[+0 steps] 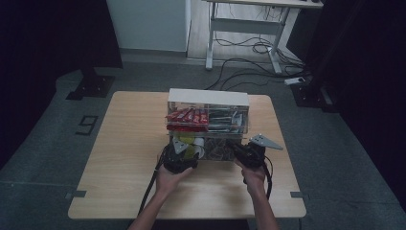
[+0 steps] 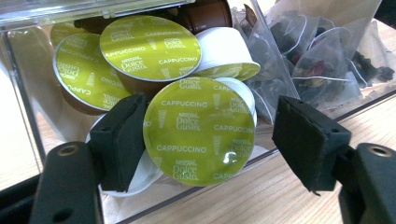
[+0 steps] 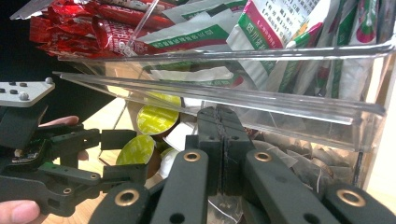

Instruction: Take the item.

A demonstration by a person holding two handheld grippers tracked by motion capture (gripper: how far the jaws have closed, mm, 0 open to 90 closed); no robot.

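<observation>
Step in hand: we judge that we are picking a cappuccino capsule (image 2: 200,131) out of the lower tier of the clear organiser (image 1: 208,125).
Capsule: it lies at the open front of the lower left compartment, green foil lid facing us, leaning on other capsules behind it.
Left tool (image 2: 210,140): spread wide, one pad touching or just beside the capsule's left edge, the other pad well clear on the far side; nothing is pinched yet.
Right tool (image 3: 219,140): pads pressed together, with nothing we can make out between them, its tip at the compartment of tea sachets (image 2: 322,60).
Upper tier: red packets (image 3: 88,25) and green-and-white sachets (image 3: 280,32) sit above, untouched.
Hands: in the high view both forearms come up from the bottom edge, the left hand (image 1: 168,178) and right hand (image 1: 253,176) low over the counter (image 1: 124,158), level with the organiser's front.
Next move: we think the left tool must close across the capsule's rim, then draw it straight out toward us without dragging its neighbours.
</observation>
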